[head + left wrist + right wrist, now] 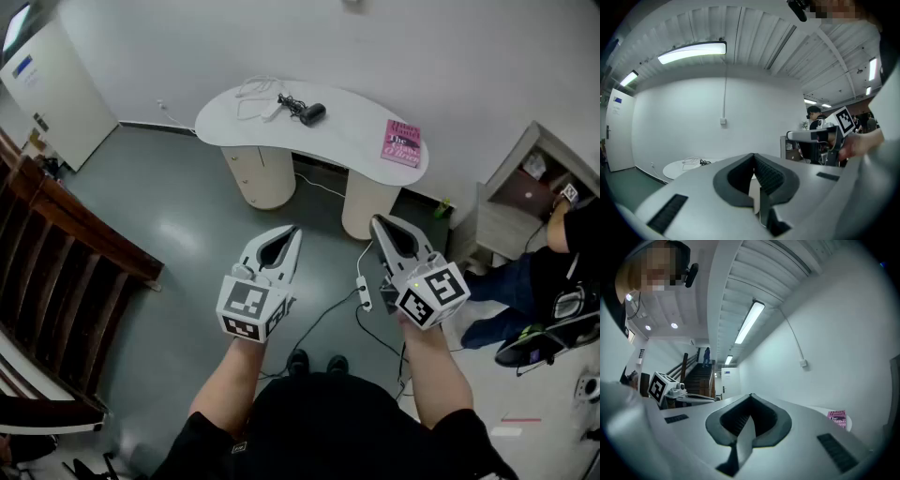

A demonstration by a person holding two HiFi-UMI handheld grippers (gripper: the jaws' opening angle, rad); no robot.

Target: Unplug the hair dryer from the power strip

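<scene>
1. The black hair dryer (310, 113) lies on the far part of the white counter (361, 127). Its dark cord is bunched at its left, beside the white power strip (271, 112).
2. A pink book (401, 142) lies at the counter's right end, well apart from the dryer.
3. I see both grippers held level over the grey floor (178, 225), well short of the counter.
4. The left gripper (292, 232) has its jaws pressed together with nothing between them.
5. The right gripper (379, 223) is likewise closed and empty.
</scene>
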